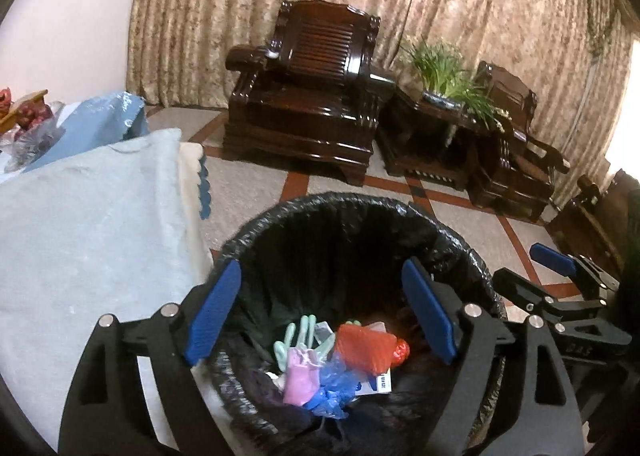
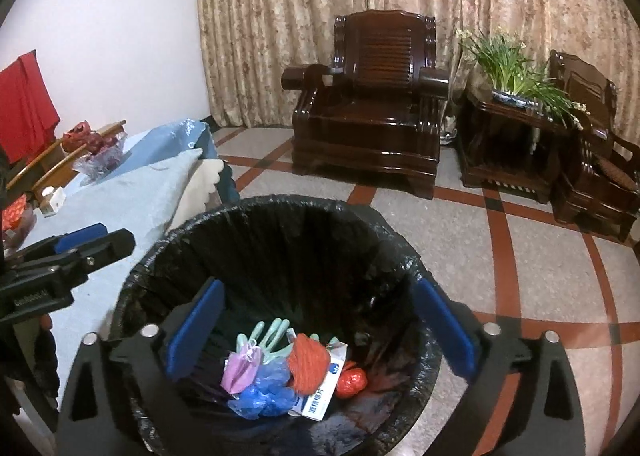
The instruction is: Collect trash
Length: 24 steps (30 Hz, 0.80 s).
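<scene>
A bin lined with a black bag (image 1: 352, 204) (image 2: 280, 204) stands on the floor below both grippers. Trash lies at its bottom: a red plastic bag (image 1: 364, 348) (image 2: 308, 368), a pink bag (image 1: 300, 376) (image 2: 242, 372), a blue bag (image 1: 332, 388) (image 2: 264, 396), green glove fingers (image 1: 300, 332) (image 2: 268, 332) and a white carton (image 2: 324, 388). My left gripper (image 1: 322, 312) is open and empty above the bin. My right gripper (image 2: 320, 326) is open and empty above it too. The right gripper shows in the left wrist view (image 1: 560, 280); the left one shows in the right wrist view (image 2: 80, 252).
A table with a light blue cloth (image 1: 88, 224) (image 2: 120, 196) stands left of the bin, with bagged items (image 2: 96, 160) at its far end. Dark wooden armchairs (image 1: 312, 96) (image 2: 372, 104), a side table with a plant (image 1: 444, 72) (image 2: 512, 68) and curtains stand beyond on the tiled floor (image 2: 520, 256).
</scene>
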Each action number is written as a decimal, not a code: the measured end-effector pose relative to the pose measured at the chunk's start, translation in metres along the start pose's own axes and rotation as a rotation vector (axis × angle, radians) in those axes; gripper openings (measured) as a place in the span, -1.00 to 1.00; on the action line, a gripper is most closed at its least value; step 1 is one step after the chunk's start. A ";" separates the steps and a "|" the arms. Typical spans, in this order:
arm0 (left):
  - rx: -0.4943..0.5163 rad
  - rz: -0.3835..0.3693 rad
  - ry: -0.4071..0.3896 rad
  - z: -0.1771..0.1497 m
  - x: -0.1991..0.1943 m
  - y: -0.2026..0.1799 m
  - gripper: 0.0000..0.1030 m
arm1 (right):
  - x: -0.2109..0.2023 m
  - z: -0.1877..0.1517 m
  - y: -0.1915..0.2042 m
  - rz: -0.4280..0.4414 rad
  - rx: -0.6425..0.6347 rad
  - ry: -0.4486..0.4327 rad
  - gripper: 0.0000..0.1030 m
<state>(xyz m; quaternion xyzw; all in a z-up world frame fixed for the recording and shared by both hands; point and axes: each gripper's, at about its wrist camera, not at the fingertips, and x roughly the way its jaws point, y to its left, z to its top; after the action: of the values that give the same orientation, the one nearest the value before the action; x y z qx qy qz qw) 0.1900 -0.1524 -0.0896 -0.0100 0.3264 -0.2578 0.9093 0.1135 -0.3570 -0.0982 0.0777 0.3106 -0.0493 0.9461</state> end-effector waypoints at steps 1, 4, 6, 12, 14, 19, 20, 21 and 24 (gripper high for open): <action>0.002 0.009 -0.009 0.001 -0.007 0.001 0.66 | -0.002 0.002 0.002 0.007 -0.001 -0.003 0.88; 0.009 0.037 -0.029 0.004 -0.025 0.005 0.72 | -0.011 0.008 0.010 0.037 -0.004 -0.011 0.88; 0.009 0.052 -0.039 0.005 -0.036 0.008 0.74 | -0.015 0.011 0.016 0.053 -0.005 -0.011 0.88; -0.005 0.091 -0.054 0.004 -0.070 0.017 0.79 | -0.030 0.015 0.034 0.106 0.003 -0.006 0.88; -0.011 0.106 -0.056 0.001 -0.082 0.021 0.80 | -0.036 0.016 0.040 0.116 -0.001 -0.008 0.88; -0.017 0.132 -0.051 -0.005 -0.102 0.023 0.82 | -0.051 0.017 0.054 0.129 -0.017 -0.009 0.88; -0.021 0.135 -0.051 -0.007 -0.107 0.023 0.83 | -0.054 0.017 0.058 0.132 -0.025 -0.011 0.88; -0.024 0.138 -0.050 -0.009 -0.110 0.023 0.83 | -0.056 0.017 0.062 0.134 -0.030 -0.012 0.88; -0.027 0.154 -0.051 -0.015 -0.121 0.024 0.83 | -0.063 0.017 0.072 0.148 -0.044 -0.012 0.88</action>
<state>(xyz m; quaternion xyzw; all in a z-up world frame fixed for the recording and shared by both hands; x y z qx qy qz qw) 0.1132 -0.0715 -0.0342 -0.0039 0.3064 -0.1822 0.9343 0.0825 -0.2867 -0.0388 0.0792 0.2992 0.0271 0.9505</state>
